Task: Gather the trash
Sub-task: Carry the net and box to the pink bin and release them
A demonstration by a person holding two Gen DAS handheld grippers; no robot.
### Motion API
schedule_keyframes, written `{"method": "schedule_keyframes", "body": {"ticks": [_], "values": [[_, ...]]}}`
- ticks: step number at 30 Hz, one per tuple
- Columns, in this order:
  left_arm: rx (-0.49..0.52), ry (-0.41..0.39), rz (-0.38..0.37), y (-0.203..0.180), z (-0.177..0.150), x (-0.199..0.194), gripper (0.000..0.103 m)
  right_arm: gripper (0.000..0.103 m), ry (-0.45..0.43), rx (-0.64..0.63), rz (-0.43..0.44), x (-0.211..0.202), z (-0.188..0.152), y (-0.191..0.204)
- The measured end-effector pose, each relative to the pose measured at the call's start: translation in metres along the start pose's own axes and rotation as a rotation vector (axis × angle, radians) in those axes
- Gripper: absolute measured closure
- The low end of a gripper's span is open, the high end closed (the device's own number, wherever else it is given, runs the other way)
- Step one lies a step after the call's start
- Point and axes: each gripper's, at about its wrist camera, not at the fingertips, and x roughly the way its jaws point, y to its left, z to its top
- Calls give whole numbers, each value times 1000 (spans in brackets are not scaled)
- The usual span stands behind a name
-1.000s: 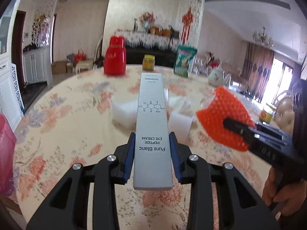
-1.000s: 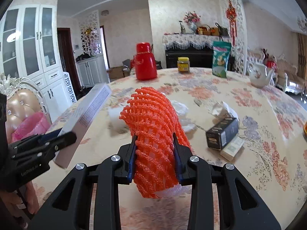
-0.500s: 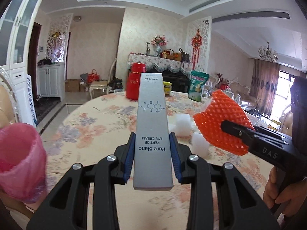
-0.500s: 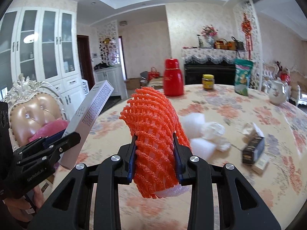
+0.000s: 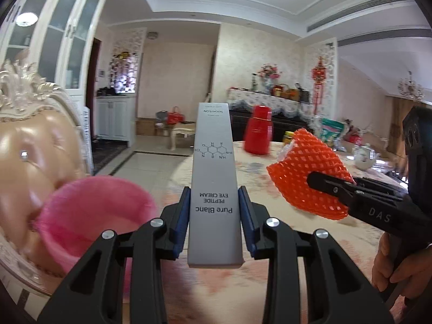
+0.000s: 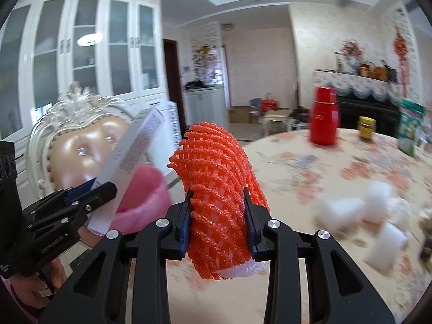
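Observation:
My left gripper (image 5: 213, 208) is shut on a long grey eye cream box (image 5: 213, 167), held in the air above the table's left edge. My right gripper (image 6: 217, 202) is shut on an orange foam fruit net (image 6: 218, 189), also seen to the right in the left wrist view (image 5: 305, 172). A pink-lined trash bin (image 5: 91, 210) stands low at the left beside the table, just left of both grippers; it also shows in the right wrist view (image 6: 143, 199). The box also shows there (image 6: 129, 159).
An ornate chair (image 5: 35, 145) stands behind the bin. The round floral table (image 6: 310, 167) carries white foam blocks (image 6: 359, 213), a red thermos (image 6: 324, 118), a yellow jar (image 6: 366, 127) and a green bag (image 6: 410, 129).
Both grippers have swung left, away from the table's middle, with their loads still held. The pink bin and chair have come into view close at the left.

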Motion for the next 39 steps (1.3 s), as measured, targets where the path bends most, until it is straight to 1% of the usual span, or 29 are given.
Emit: {"method": "schedule_keyframes", "body": {"ticks": [2, 5, 10, 14, 17, 22, 24, 25, 26, 27, 28, 29, 31, 33, 35, 36, 38, 39], "values": [[-4, -3, 29, 16, 1, -4, 69, 70, 1, -15, 36, 14, 5, 18], [-26, 0, 81, 50, 4, -5, 69, 70, 7, -39, 87, 38, 11, 43], [-70, 31, 153, 98, 4, 6, 69, 70, 38, -65, 150, 76, 18, 79], [-72, 56, 181, 124, 1, 17, 69, 70, 55, -54, 188, 107, 24, 102], [-102, 73, 199, 147, -2, 28, 69, 69, 76, -52, 207, 130, 25, 114], [-165, 118, 197, 187, -12, 47, 69, 68, 118, -44, 234, 166, 22, 130], [-176, 159, 190, 200, -18, 56, 68, 64, 128, -44, 240, 176, 20, 133], [-183, 168, 199, 205, -21, 58, 62, 62, 139, -42, 245, 185, 20, 137], [-196, 170, 213, 211, -23, 58, 49, 56, 146, -40, 243, 191, 19, 140], [-209, 166, 221, 217, -24, 58, 46, 41, 152, -36, 245, 196, 18, 141], [-227, 160, 228, 223, -25, 55, 44, 36, 155, -29, 253, 201, 17, 142], [-242, 152, 234, 228, -24, 51, 41, 34, 154, -27, 257, 203, 16, 142], [-254, 122, 248, 233, -23, 41, 38, 33, 158, -24, 258, 204, 14, 141], [-249, 109, 267, 229, -23, 30, 32, 33, 162, -16, 258, 201, 14, 137], [-242, 79, 286, 224, -23, 20, 19, 33, 156, -17, 254, 192, 14, 132], [-243, 65, 284, 223, -21, 16, 17, 33, 150, -22, 247, 186, 14, 129], [-244, 46, 277, 214, -19, 9, 9, 33, 135, -35, 224, 169, 13, 119], [-239, 31, 283, 207, -17, 6, 6, 33, 130, -36, 213, 161, 12, 113]]}}
